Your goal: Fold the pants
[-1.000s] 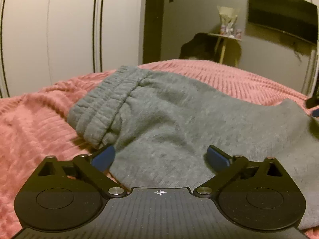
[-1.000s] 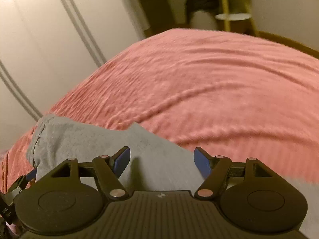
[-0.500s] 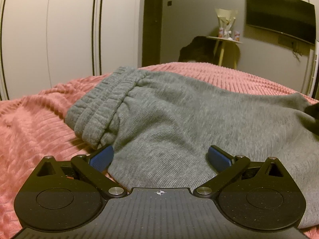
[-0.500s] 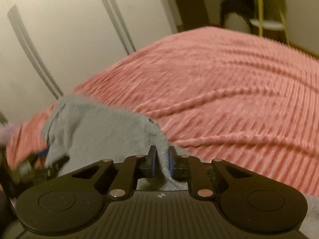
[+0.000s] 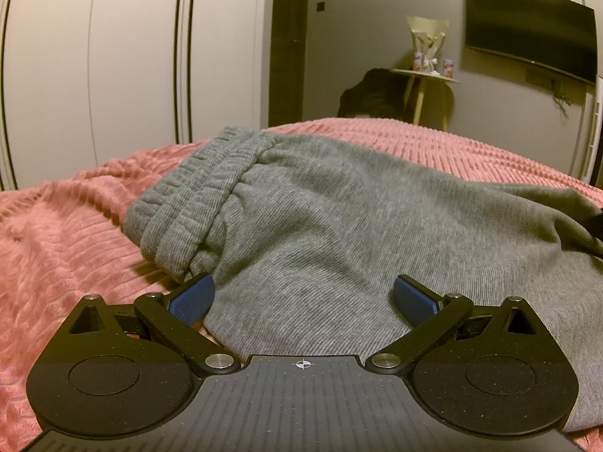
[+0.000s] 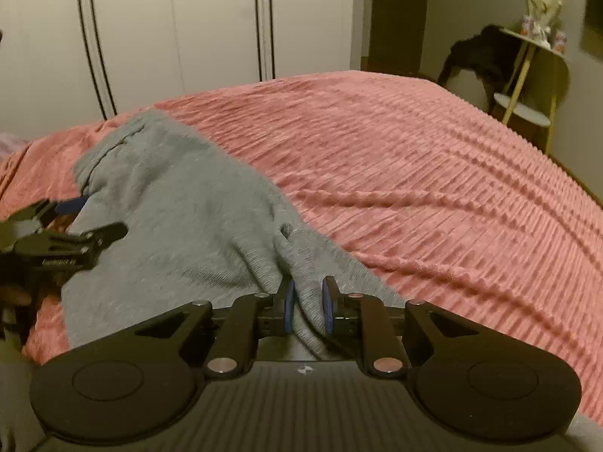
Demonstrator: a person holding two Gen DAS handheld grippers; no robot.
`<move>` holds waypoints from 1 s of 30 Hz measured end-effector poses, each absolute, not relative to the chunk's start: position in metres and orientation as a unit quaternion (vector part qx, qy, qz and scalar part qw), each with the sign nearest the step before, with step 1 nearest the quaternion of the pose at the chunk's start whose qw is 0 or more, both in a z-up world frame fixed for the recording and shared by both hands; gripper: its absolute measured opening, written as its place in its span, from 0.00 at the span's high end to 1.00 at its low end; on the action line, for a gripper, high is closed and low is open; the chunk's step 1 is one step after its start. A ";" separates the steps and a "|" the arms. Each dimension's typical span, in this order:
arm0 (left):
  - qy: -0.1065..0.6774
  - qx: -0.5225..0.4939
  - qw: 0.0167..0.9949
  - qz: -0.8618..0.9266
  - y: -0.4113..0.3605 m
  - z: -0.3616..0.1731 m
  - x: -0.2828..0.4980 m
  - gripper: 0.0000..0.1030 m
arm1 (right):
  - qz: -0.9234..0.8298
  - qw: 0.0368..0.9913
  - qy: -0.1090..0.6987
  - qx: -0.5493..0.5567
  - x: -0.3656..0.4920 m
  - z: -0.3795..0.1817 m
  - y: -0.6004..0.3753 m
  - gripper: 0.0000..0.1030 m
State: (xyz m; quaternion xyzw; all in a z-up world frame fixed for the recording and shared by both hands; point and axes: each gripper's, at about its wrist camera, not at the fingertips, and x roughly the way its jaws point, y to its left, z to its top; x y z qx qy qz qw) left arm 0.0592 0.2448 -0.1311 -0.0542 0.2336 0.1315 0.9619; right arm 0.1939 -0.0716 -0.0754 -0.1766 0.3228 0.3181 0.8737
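Grey sweatpants (image 5: pixel 320 226) lie on a pink ribbed bedspread (image 5: pixel 56 248), the elastic waistband (image 5: pixel 196 196) at the left. My left gripper (image 5: pixel 303 299) is open, its blue pads straddling the near edge of the pants by the waistband. In the right wrist view my right gripper (image 6: pixel 307 307) is shut on a pinched fold of the grey pants (image 6: pixel 181 226) and holds it raised off the bed. The left gripper (image 6: pixel 56 241) shows at the far left of that view, at the pants' other edge.
The pink bedspread (image 6: pixel 433 188) stretches wide to the right of the pants. White wardrobe doors (image 5: pixel 113 75) stand behind the bed. A small side table (image 5: pixel 426 79) with a dark garment beside it and a wall TV (image 5: pixel 527 30) are at the back right.
My right gripper closed on a fold of the pants and lifted it, swinging its view to the right. The left gripper stayed open and nearly still.
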 end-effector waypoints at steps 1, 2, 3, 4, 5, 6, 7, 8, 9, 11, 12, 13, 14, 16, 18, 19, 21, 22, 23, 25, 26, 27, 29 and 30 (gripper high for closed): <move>0.234 -0.054 0.962 0.131 0.245 -0.131 0.059 0.00 | 0.318 0.873 0.326 -0.173 0.192 -0.076 -0.073 0.78; 0.233 -0.055 0.962 0.131 0.246 -0.131 0.059 0.00 | 0.315 0.873 0.330 -0.172 0.190 -0.076 -0.074 0.78; 0.233 -0.055 0.962 0.131 0.246 -0.130 0.059 0.00 | 0.316 0.873 0.331 -0.171 0.188 -0.076 -0.075 0.78; 0.233 -0.055 0.962 0.131 0.246 -0.130 0.059 0.00 | 0.318 0.872 0.331 -0.171 0.187 -0.077 -0.075 0.78; 0.233 -0.055 0.962 0.131 0.246 -0.131 0.059 0.00 | 0.318 0.870 0.335 -0.170 0.188 -0.078 -0.075 0.78; 0.233 -0.055 0.962 0.131 0.246 -0.131 0.059 0.00 | 0.317 0.868 0.344 -0.164 0.191 -0.080 -0.075 0.78; 0.233 -0.055 0.962 0.131 0.246 -0.130 0.059 0.00 | 0.315 0.866 0.357 -0.155 0.194 -0.082 -0.075 0.78; 0.233 -0.055 0.962 0.131 0.246 -0.130 0.059 0.00 | 0.313 0.862 0.368 -0.151 0.196 -0.083 -0.074 0.77; 0.233 -0.055 0.962 0.131 0.246 -0.131 0.059 0.00 | 0.314 0.862 0.369 -0.151 0.195 -0.082 -0.073 0.75; 0.233 -0.056 0.962 0.130 0.246 -0.131 0.059 0.00 | 0.317 0.862 0.367 -0.148 0.196 -0.082 -0.071 0.74; 0.232 -0.056 0.962 0.130 0.246 -0.131 0.059 0.00 | 0.316 0.862 0.375 -0.131 0.201 -0.082 -0.072 0.72; 0.232 -0.056 0.962 0.130 0.246 -0.131 0.059 0.00 | 0.318 0.861 0.385 -0.101 0.207 -0.083 -0.074 0.70; 0.232 -0.056 0.962 0.130 0.246 -0.131 0.059 0.00 | 0.324 0.858 0.393 -0.065 0.214 -0.084 -0.078 0.64; 0.233 -0.056 0.962 0.130 0.246 -0.131 0.059 0.00 | 0.328 0.849 0.413 0.025 0.233 -0.088 -0.087 0.62; 0.232 -0.056 0.962 0.130 0.246 -0.131 0.059 0.00 | 0.332 0.825 0.440 0.126 0.254 -0.099 -0.098 0.62; 0.232 -0.056 0.962 0.130 0.246 -0.131 0.059 0.00 | 0.331 0.810 0.451 0.178 0.265 -0.105 -0.104 0.62; 0.232 -0.056 0.962 0.130 0.246 -0.131 0.059 0.00 | 0.327 0.781 0.467 0.256 0.280 -0.117 -0.111 0.68; 0.232 -0.056 0.962 0.130 0.246 -0.131 0.059 0.00 | 0.326 0.778 0.464 0.271 0.284 -0.118 -0.113 0.72; 0.232 -0.055 0.962 0.130 0.246 -0.131 0.059 0.00 | 0.322 0.782 0.456 0.278 0.288 -0.117 -0.116 0.80; 0.232 -0.056 0.963 0.130 0.246 -0.131 0.058 0.00 | 0.314 0.789 0.430 0.306 0.296 -0.110 -0.126 0.88; 0.231 -0.056 0.963 0.130 0.246 -0.131 0.058 0.00 | 0.303 0.802 0.413 0.308 0.300 -0.105 -0.131 0.96; 0.231 -0.055 0.963 0.130 0.246 -0.131 0.058 0.00 | 0.285 0.819 0.393 0.306 0.305 -0.100 -0.136 0.96; 0.232 -0.053 0.962 0.131 0.246 -0.131 0.059 0.00 | 0.230 0.851 0.362 0.303 0.312 -0.094 -0.147 0.96; 0.232 -0.052 0.962 0.131 0.246 -0.131 0.059 0.00 | 0.212 0.858 0.358 0.301 0.313 -0.091 -0.151 0.95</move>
